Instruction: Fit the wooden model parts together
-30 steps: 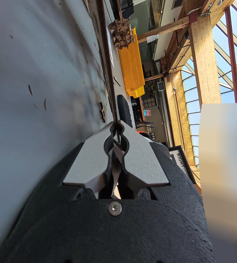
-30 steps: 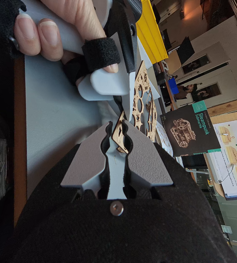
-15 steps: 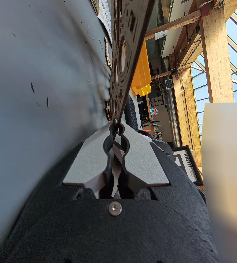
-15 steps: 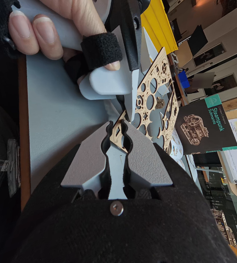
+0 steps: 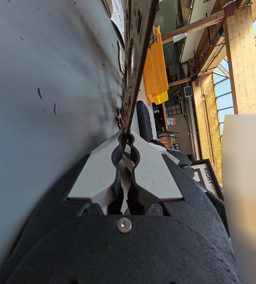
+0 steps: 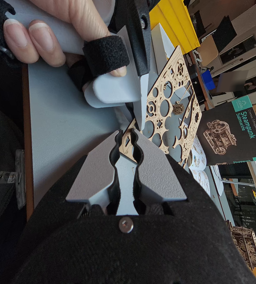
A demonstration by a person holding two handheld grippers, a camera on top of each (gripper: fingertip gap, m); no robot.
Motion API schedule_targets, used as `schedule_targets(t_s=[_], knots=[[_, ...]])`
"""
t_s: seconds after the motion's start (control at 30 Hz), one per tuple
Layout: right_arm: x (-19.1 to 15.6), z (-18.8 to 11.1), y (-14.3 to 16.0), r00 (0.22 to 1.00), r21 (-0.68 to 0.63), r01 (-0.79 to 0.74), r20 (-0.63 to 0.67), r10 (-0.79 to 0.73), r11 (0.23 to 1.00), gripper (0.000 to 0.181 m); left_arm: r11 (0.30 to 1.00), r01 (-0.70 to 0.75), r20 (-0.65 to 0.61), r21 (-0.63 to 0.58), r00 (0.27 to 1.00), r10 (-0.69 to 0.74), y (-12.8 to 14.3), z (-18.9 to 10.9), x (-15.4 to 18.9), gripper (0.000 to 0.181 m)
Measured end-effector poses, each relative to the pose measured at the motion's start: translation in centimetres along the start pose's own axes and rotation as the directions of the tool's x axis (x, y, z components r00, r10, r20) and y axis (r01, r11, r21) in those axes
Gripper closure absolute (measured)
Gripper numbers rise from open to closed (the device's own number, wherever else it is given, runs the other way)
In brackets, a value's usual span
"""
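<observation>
A thin laser-cut wooden parts sheet [image 6: 168,107] with many round holes stands tilted up off the grey table [image 6: 65,123]. My left gripper [image 5: 126,135] is shut on the sheet's lower edge; the sheet [image 5: 133,61] rises dark and nearly edge-on from its tips. In the right wrist view the left gripper [image 6: 140,123], held by a hand [image 6: 55,30], pinches the sheet near its corner. My right gripper [image 6: 126,132] has its jaws a little apart, with the sheet's corner [image 6: 126,142] showing between the fingers. I cannot tell if the pads touch it.
A small round wooden gear piece [image 6: 178,109] lies on the table behind the sheet. A black model box [image 6: 231,133], an open instruction booklet [image 6: 199,169] and a built wooden model [image 6: 247,249] stand to the right. Yellow bins [image 5: 155,69] sit at the far end. My two grippers' fingertips are within a few centimetres of each other.
The left gripper has swung the sheet up from lying nearly flat to tilted steeply, so its face now shows in the right wrist view. The right gripper's jaw gap is unchanged.
</observation>
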State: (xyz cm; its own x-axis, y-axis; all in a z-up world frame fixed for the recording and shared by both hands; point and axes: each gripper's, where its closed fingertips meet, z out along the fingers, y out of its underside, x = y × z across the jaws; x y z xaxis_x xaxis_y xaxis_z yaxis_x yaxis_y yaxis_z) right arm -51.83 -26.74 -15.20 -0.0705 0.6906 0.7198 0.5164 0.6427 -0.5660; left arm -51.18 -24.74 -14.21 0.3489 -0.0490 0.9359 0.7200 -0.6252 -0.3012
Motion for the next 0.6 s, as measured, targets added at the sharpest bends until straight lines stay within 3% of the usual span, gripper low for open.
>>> schedule_targets(t_s=[0.43,0.6], knots=[[0.72,-0.93,0.03,0.999,0.03,-0.023,-0.041,0.024,0.999,0.169,1.0,0.001,-0.052,0.011,0.999,0.0,-0.18,-0.08,0.55,0.181],[0.69,-0.75,0.09,0.988,-0.015,0.098,-0.115,-0.099,0.995,0.171,1.0,0.007,-0.057,0.012,0.998,-0.006,-0.24,-0.12,0.57,0.18]])
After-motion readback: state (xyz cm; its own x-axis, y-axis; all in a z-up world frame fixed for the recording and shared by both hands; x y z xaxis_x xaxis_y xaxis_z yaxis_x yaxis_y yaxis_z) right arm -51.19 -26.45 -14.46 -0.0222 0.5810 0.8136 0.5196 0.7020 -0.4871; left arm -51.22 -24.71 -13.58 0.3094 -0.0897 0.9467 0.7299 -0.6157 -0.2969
